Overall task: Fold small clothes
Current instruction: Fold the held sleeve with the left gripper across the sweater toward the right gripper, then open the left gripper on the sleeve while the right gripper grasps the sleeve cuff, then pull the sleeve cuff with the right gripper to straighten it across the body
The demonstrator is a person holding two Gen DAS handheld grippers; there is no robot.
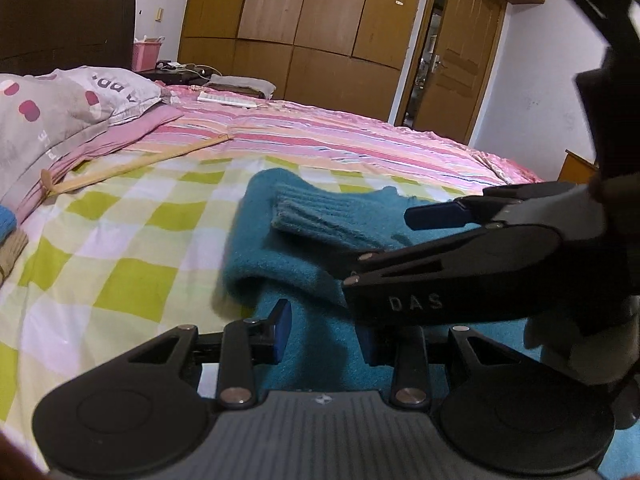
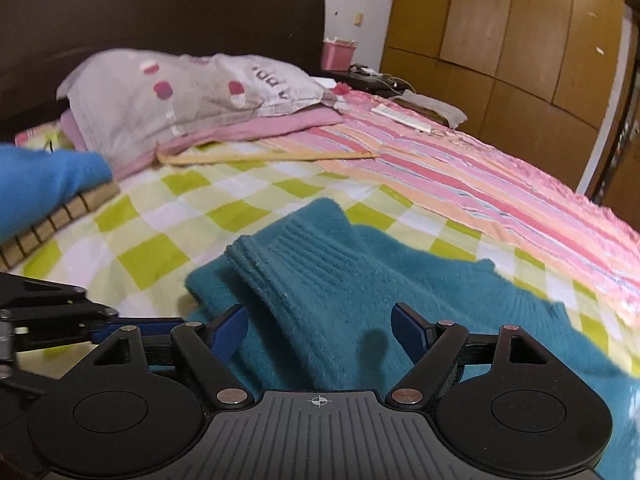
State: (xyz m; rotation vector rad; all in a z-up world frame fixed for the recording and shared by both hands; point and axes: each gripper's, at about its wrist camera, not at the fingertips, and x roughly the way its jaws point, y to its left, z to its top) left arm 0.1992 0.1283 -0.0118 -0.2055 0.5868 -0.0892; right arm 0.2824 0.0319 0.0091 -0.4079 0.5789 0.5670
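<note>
A teal knitted sweater (image 1: 296,248) lies on the checked bedsheet (image 1: 120,248), with a ribbed sleeve cuff (image 1: 304,210) folded across its body. My left gripper (image 1: 324,332) is open just over the sweater's near part. My right gripper (image 1: 416,240) crosses in from the right above the sweater. In the right wrist view the right gripper (image 2: 320,332) is open over the sweater (image 2: 328,292), the ribbed cuff (image 2: 272,264) lying just ahead of it. The left gripper (image 2: 100,332) shows at the lower left edge.
A grey spotted pillow (image 2: 168,96) and pink cloth lie at the headboard. A stack of folded clothes, blue on top (image 2: 36,188), sits at the left. A wooden stick (image 1: 132,166) lies on the sheet. A pink striped cover (image 1: 340,136) spreads beyond. Wardrobes stand behind.
</note>
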